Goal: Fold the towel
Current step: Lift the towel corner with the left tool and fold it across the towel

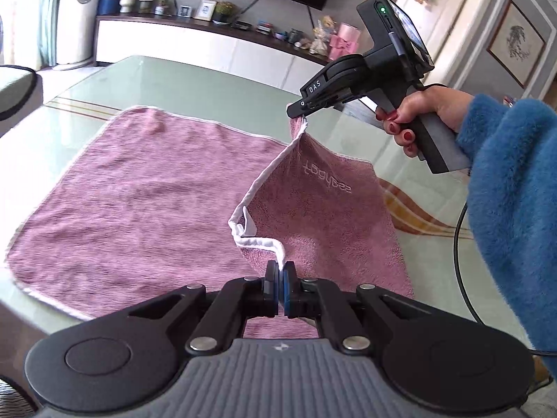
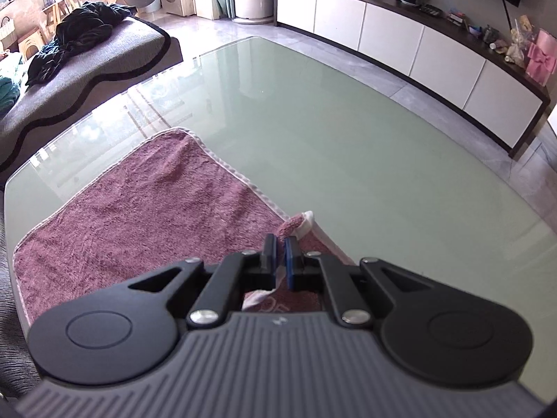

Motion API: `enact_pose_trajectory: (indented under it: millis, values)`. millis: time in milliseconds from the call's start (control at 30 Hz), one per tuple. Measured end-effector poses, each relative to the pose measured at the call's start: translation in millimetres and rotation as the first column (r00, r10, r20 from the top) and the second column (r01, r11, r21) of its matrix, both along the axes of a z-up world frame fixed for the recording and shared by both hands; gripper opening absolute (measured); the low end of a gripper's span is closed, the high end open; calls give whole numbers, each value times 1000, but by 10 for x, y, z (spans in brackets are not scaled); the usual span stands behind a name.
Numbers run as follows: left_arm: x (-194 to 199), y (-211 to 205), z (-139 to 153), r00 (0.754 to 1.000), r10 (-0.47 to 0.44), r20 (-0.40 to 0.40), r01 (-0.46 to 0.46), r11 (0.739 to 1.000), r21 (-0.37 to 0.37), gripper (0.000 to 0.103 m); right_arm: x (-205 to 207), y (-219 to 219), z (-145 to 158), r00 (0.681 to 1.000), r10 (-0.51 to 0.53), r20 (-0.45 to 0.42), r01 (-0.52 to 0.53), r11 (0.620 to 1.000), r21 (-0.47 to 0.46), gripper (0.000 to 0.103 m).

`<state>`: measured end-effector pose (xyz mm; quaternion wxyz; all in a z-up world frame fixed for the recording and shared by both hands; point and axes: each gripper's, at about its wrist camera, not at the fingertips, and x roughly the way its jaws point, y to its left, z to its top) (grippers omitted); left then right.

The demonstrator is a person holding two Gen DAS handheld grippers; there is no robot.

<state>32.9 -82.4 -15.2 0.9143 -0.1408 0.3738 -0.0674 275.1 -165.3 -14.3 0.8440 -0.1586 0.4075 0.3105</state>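
Nearest the left wrist camera, the left gripper (image 1: 280,267) has its jaws pressed together on the white-trimmed edge of the pink towel (image 1: 139,191), pinching one corner just off the table (image 1: 209,80). Beyond it the right gripper (image 1: 296,111), held in a hand (image 1: 417,111) with a blue fuzzy sleeve (image 1: 511,209), pinches the other corner of the same edge higher up, so that side of the towel hangs as a raised flap while the rest lies flat on the glass. The step in hand looks like carrying this lifted edge across to the far edge; to do it well, both corners should travel level and together, keeping the hem taut so the sag between them does not crease, then land trim on trim. The glass beyond the towel is bare, so nothing blocks the fold; only the trailing cable (image 1: 463,244) near the sleeve could snag. Farther off stand a sofa (image 2: 87,69) and a long cabinet (image 2: 417,45).
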Motion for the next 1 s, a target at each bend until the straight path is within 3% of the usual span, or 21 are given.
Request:
enact_pose_trajectory:
  millis: [633,1000]
  values:
    - [-151,969,23,978,211,-11,-210,977,45,3,113,1249,6,994,106,8,-106,994,34,6]
    - [-167,1362,0,960,279,-25,-278,960,44,3,198,1795,-98,991,133,6,-133,991,19,6]
